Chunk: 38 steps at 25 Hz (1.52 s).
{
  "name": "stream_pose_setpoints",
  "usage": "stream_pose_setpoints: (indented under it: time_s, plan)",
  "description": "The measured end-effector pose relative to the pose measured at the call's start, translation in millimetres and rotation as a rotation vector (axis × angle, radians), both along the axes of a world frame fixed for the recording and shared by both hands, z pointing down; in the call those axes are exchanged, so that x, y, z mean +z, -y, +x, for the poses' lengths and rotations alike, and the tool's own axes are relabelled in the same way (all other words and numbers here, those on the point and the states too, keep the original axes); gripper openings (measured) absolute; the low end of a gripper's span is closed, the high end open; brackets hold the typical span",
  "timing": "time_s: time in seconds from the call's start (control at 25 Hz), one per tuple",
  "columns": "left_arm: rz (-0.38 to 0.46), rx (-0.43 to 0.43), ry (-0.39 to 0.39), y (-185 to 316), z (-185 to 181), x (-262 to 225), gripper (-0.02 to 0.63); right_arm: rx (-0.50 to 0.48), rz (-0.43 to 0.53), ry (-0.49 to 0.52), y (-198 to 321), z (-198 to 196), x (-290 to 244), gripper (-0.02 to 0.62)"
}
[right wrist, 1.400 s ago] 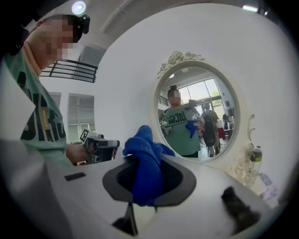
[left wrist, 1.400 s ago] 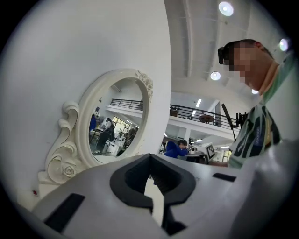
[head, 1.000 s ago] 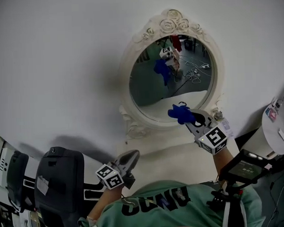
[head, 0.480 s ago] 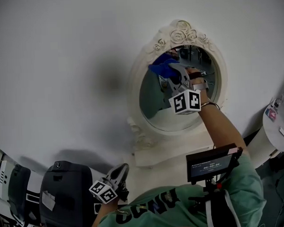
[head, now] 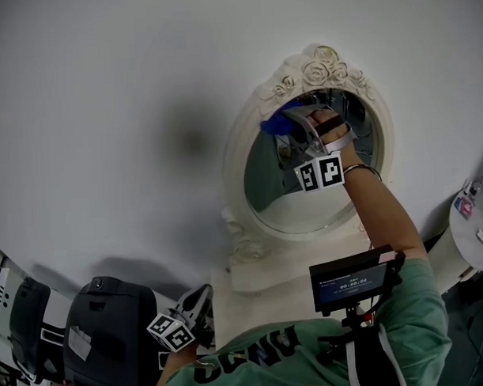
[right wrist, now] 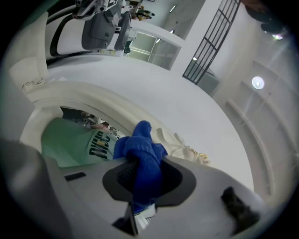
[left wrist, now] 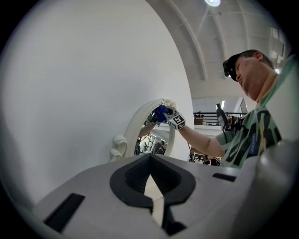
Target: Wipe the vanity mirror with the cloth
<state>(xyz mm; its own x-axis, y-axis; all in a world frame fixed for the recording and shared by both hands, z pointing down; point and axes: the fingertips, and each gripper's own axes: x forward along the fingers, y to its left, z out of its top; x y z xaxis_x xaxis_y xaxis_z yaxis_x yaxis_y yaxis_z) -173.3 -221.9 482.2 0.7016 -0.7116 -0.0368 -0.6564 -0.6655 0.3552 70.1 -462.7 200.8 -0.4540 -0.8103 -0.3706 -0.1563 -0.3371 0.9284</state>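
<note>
An oval vanity mirror (head: pixel 265 179) in a cream frame topped with carved roses (head: pixel 324 67) stands against the white wall. My right gripper (head: pixel 290 122) is shut on a blue cloth (head: pixel 279 120) and presses it against the glass at the mirror's upper left, just under the roses. In the right gripper view the blue cloth (right wrist: pixel 140 158) bunches out between the jaws against the mirror (right wrist: pixel 70 140). My left gripper (head: pixel 199 300) hangs low beside the person's body, jaws shut and empty; its view shows the mirror (left wrist: pixel 149 135) and the cloth (left wrist: pixel 160 113) far off.
A white shelf (head: pixel 276 266) holds the mirror's base. A black case (head: pixel 104 327) sits at the lower left. A small screen (head: pixel 351 279) is strapped at the person's chest. A white round object (head: pixel 474 235) stands at the right edge.
My right gripper has lifted the blue cloth from below the mirror's lower rim up onto the glass at its top left. The left gripper has dropped slightly lower and to the left.
</note>
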Motion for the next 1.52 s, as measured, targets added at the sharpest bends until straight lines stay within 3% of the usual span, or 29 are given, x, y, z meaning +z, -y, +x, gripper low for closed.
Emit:
stream_pose_setpoints:
  time_s: [0.16,0.4,0.76,0.92,1.2,1.36,1.52]
  plan:
    - [0.014,0.021,0.007,3.3,9.4,-3.6,0.006,0.027,0.044,0.081,-0.9,29.1,-17.9,0.067]
    - [0.003,0.022,0.011,7.4,13.7,-3.0,0.006,0.172,0.071,0.222,10.1,120.8,-31.7,0.066]
    - [-0.004,0.01,0.004,2.2,7.8,-0.4,0.006,0.458,0.016,0.251,19.0,229.8,25.3,0.064]
    - [-0.009,0.009,-0.003,-0.8,5.0,1.8,0.006,0.512,-0.049,0.274,20.0,250.5,49.1,0.064]
    - [0.0,0.011,-0.017,-2.0,1.4,2.1,0.006,0.474,-0.119,0.329,12.5,235.7,46.7,0.066]
    - [0.006,0.013,-0.019,-2.1,-0.7,1.7,0.006,0.28,-0.098,0.283,-6.3,152.9,37.2,0.066]
    - [0.012,0.015,-0.025,-3.2,-1.0,-0.7,0.006,0.092,-0.098,0.155,-15.6,44.0,37.5,0.066]
